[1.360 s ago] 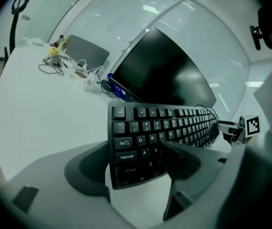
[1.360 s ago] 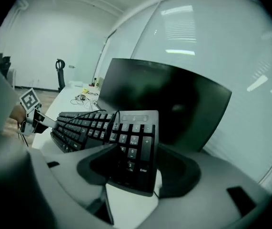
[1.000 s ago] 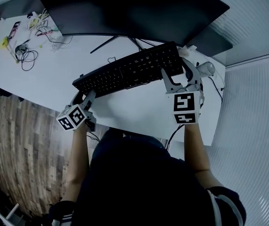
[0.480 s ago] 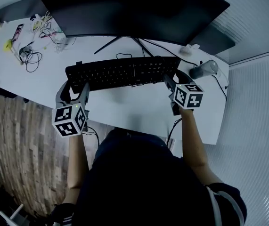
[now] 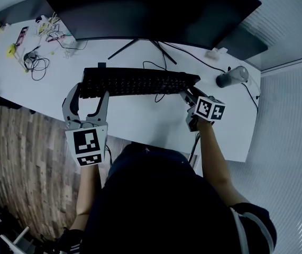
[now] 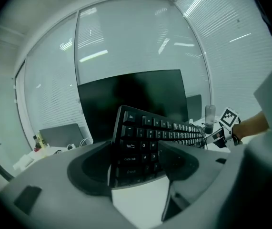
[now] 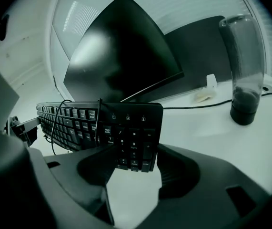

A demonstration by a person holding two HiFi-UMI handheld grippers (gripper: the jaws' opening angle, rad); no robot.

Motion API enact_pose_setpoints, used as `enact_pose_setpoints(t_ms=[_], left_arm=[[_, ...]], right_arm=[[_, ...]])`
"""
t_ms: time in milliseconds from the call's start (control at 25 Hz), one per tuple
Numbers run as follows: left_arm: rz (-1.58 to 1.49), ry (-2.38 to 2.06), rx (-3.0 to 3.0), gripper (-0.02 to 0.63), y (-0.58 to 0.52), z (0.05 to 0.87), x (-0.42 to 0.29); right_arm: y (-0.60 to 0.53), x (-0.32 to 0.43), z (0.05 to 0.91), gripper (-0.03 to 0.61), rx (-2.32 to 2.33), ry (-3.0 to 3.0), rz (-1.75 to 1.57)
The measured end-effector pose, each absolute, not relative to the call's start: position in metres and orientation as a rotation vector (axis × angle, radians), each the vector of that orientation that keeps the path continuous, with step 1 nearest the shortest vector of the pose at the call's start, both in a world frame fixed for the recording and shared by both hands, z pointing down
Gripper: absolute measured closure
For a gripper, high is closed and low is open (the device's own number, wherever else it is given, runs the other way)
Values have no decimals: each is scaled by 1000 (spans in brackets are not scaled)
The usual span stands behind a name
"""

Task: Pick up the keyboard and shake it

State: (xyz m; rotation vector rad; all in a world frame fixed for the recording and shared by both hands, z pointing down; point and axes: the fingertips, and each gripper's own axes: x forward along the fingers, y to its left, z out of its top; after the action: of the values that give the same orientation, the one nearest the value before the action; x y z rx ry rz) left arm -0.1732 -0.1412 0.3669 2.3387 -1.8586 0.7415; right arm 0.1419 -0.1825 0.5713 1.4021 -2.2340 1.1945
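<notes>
The black keyboard (image 5: pixel 140 82) hangs in the air over the white desk (image 5: pixel 140 121), in front of the monitor. My left gripper (image 5: pixel 89 95) is shut on its left end, and its jaws have just been closing a little with that end between them. My right gripper (image 5: pixel 189 93) is shut on the number-pad end. In the left gripper view the keyboard (image 6: pixel 150 137) runs away from the left gripper (image 6: pixel 136 165), tilted. In the right gripper view the keyboard (image 7: pixel 102 123) sits between the pads of the right gripper (image 7: pixel 132 165), with its thin cable looped across the keys.
A wide dark monitor (image 5: pixel 151 9) stands at the back of the desk. A grey bottle (image 5: pixel 230 77) stands at the right, the same bottle (image 7: pixel 243 70) being close to the right gripper. Loose cables and small items (image 5: pixel 34 62) lie at the far left. Wooden floor (image 5: pixel 18 168) shows beyond the desk's near edge.
The keyboard has tipped the other way: its left end has risen with my left gripper and its right end has sunk with my right gripper. Both grippers have rolled.
</notes>
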Motion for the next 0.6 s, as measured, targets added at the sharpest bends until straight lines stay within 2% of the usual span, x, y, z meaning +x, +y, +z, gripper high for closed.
enact_pose_setpoints(t_ms=[200, 600], left_arm=[[685, -1806, 2308, 290, -140, 384, -177], [602, -1632, 2215, 290, -119, 471, -168]], right_arm=[[-184, 148, 571, 304, 1405, -2217, 1128], [-166, 183, 587, 304, 1387, -2102, 975]])
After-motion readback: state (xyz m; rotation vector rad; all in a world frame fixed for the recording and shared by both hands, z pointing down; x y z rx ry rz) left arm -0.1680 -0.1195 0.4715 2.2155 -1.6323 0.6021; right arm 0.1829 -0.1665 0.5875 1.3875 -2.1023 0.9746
